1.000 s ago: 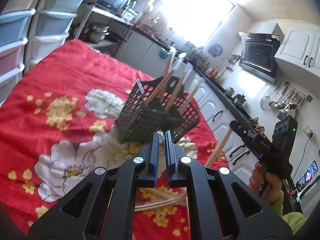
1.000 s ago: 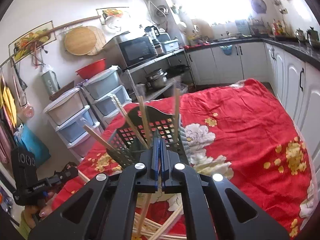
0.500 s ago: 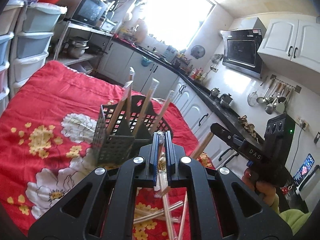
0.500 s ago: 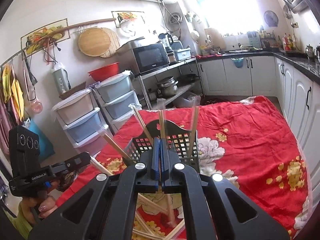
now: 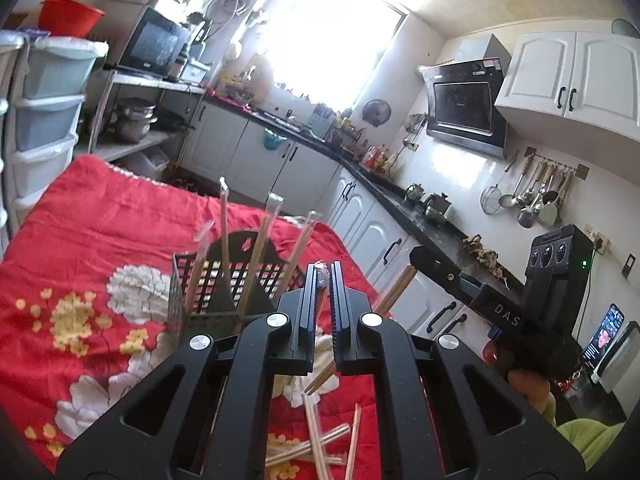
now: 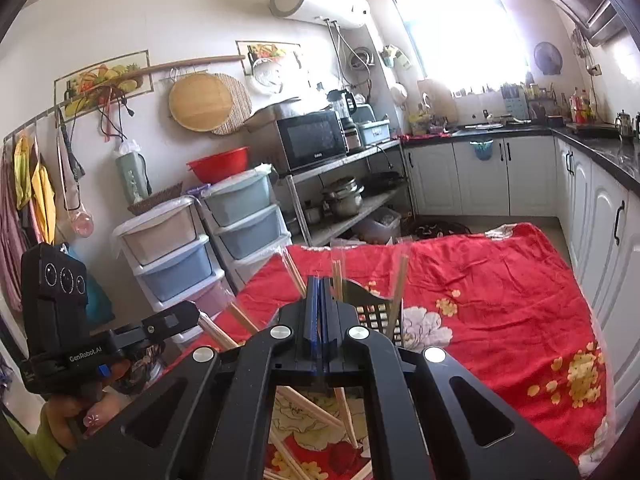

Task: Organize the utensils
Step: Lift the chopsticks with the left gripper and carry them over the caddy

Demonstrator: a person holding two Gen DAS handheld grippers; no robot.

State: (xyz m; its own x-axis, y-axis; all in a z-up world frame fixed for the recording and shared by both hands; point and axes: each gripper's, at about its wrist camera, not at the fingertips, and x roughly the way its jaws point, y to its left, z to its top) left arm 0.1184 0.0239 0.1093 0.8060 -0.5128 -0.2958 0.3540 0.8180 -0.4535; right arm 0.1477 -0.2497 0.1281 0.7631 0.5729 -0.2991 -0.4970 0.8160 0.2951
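A black mesh utensil basket (image 5: 224, 296) stands on the red flowered cloth with several wrapped chopsticks (image 5: 262, 248) upright in it; it also shows in the right wrist view (image 6: 370, 310). My left gripper (image 5: 325, 270) is shut on a wrapped pair of chopsticks (image 5: 320, 380) and holds it above the cloth, just right of the basket. My right gripper (image 6: 319, 282) is shut on another wrapped pair of chopsticks (image 6: 342, 404), near the basket. Each gripper appears in the other's view: the right one (image 5: 400, 284), the left one (image 6: 216, 322).
Loose wrapped chopsticks (image 5: 316, 448) lie in a heap on the cloth (image 5: 92, 232) below my left gripper, also below my right (image 6: 308, 412). Plastic drawer units (image 6: 240, 216) stand left of the table, white cabinets (image 6: 600, 216) to the right.
Both grippers have risen and tilted up, each lifting its chopsticks from the heap. The basket now sits lower in both views.
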